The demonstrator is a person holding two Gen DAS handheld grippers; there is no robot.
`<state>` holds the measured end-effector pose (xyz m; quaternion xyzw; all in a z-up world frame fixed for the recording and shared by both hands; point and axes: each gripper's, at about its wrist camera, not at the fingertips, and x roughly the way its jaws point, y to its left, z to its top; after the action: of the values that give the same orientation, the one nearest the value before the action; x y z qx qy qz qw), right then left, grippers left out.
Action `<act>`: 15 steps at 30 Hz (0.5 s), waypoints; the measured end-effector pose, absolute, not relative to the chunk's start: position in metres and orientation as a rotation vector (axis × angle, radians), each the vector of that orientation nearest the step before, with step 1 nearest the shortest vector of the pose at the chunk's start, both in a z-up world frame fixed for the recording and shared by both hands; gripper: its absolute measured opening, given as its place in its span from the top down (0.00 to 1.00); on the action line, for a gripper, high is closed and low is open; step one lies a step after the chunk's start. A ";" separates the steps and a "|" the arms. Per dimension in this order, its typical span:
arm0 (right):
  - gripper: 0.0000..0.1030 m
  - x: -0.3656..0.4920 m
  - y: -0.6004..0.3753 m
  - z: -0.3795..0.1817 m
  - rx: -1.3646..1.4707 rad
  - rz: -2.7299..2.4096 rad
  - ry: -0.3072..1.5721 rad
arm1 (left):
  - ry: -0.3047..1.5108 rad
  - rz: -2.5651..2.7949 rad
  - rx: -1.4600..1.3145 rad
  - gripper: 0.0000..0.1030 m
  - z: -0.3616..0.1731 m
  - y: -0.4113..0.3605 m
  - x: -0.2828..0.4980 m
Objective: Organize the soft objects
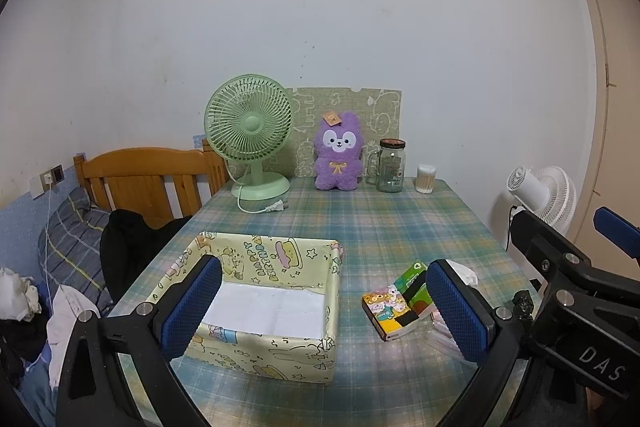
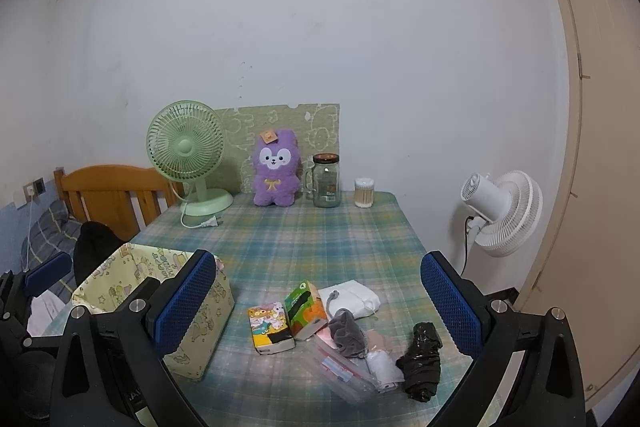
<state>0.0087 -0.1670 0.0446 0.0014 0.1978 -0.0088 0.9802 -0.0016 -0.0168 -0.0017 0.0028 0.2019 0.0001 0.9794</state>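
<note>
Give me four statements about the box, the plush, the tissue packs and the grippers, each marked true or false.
1. The yellow cartoon box has only white paper inside. True.
2. The purple plush lies in the box. False: it sits upright at the table's far edge, beside the glass jar.
3. The left gripper grips a tissue pack. False: it is open and empty.
4. Two tissue packs lie right of the box. True.

Green fan (image 1: 249,131), glass jar (image 1: 390,166), swabs (image 1: 425,179), white fan (image 2: 502,213).
</note>
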 end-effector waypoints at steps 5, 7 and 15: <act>0.00 0.008 -0.167 0.044 0.001 -0.015 0.398 | 0.408 -0.005 0.005 0.00 -0.001 -0.017 -0.003; 0.00 0.009 -0.167 0.044 0.001 -0.016 0.398 | 0.404 -0.008 0.008 0.00 -0.001 -0.017 -0.005; 0.00 0.006 -0.165 0.045 0.004 -0.015 0.396 | 0.399 -0.011 0.010 0.00 0.002 -0.017 -0.010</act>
<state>0.0063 -0.1650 0.0449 0.0018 0.1966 -0.0076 0.9804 -0.0097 -0.0173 0.0017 0.0048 0.1981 -0.0056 0.9802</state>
